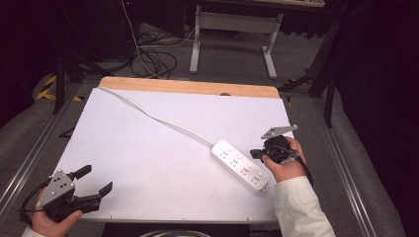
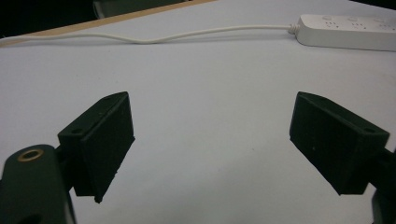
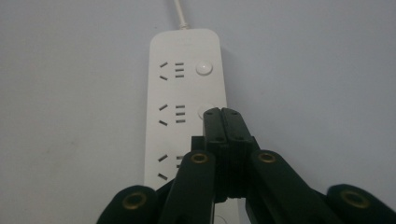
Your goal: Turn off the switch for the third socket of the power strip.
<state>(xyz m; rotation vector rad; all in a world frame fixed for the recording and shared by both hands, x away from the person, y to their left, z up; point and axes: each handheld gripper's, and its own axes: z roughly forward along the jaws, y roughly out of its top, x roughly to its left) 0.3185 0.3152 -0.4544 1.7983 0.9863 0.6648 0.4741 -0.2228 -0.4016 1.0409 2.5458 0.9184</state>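
A white power strip (image 1: 240, 165) lies at an angle on the white table top (image 1: 148, 153), right of centre. Its white cable (image 1: 153, 114) runs off to the far left corner. My right gripper (image 1: 255, 154) is shut with nothing between its jaws, and its tip sits by the strip's right edge. In the right gripper view the shut tips (image 3: 222, 113) rest over the second round button of the power strip (image 3: 177, 107). My left gripper (image 1: 96, 179) stands open near the front left corner, holding nothing. The left gripper view has the strip (image 2: 348, 31) and cable (image 2: 154, 37) far ahead of the jaws.
The table's wooden far edge (image 1: 188, 87) shows behind the white sheet. Beyond it stand a white desk frame (image 1: 232, 39) and loose black cables (image 1: 153, 59) on the floor. Metal rails (image 1: 346, 168) run along both sides of the table.
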